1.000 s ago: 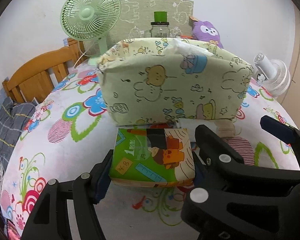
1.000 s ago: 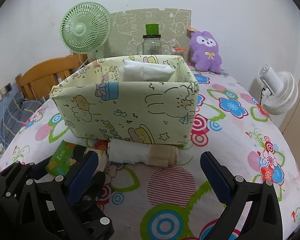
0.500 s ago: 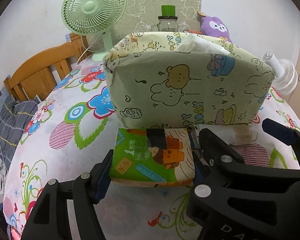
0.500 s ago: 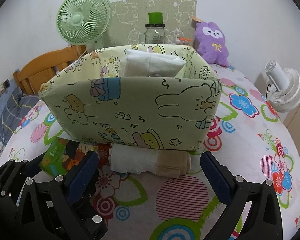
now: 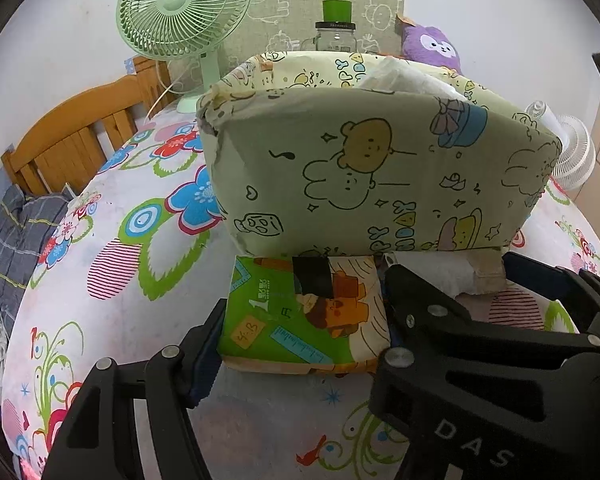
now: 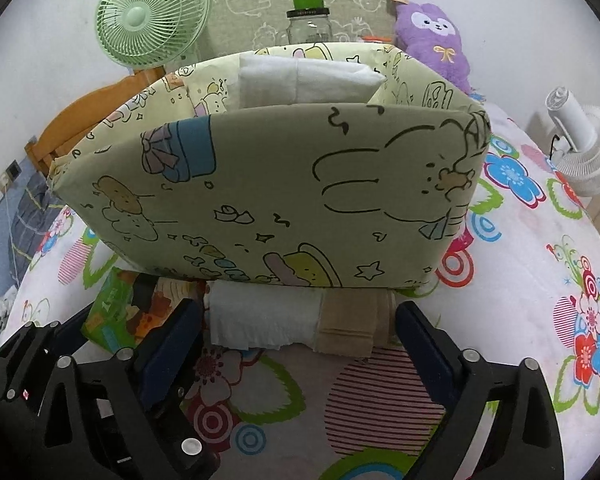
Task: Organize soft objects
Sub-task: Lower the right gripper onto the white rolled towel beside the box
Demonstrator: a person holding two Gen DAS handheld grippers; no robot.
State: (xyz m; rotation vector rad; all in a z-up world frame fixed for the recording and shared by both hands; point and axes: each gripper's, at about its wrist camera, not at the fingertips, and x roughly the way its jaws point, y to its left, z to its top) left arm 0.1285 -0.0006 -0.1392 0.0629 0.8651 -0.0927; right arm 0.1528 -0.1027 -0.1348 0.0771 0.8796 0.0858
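— While our right gripper (image 6: 298, 322) straddles the roll (image 6: 296, 320), its jaws are closing, with the white-and-beige bundle between them and a gap showing at each pad. Do we call that a grip?

— Not yet. We judge the squeeze has only begun. The roll lies on the bedspread (image 6: 520, 280), just in front of the box (image 6: 268, 196) and touching its near wall.

— And the pack (image 5: 304, 312)?

— Our left gripper (image 5: 300, 320) holds it, pads pressed on both sides. It sits left of the roll, its far edge at the foot of the box. Nothing changed there over the last second.

— What differs from the earlier frame, then?

— A second ago the right jaws stood at their widest and the roll lay further off, between the box and us. Now both grippers have come in closer; the box fills much more of each view, and the roll sits right between the right fingers.

— What does that mean for the job?

— Both loose soft things are nearly in hand, so we expect lifting them into the box comes next. One white bundle (image 6: 312, 80) already rests inside, toward the far side.

— Beyond that?

— A green fan (image 6: 152, 12), a jar (image 6: 308, 20) and a purple plush (image 6: 432, 36) stand far off; a white fan (image 6: 584, 144) at the right.
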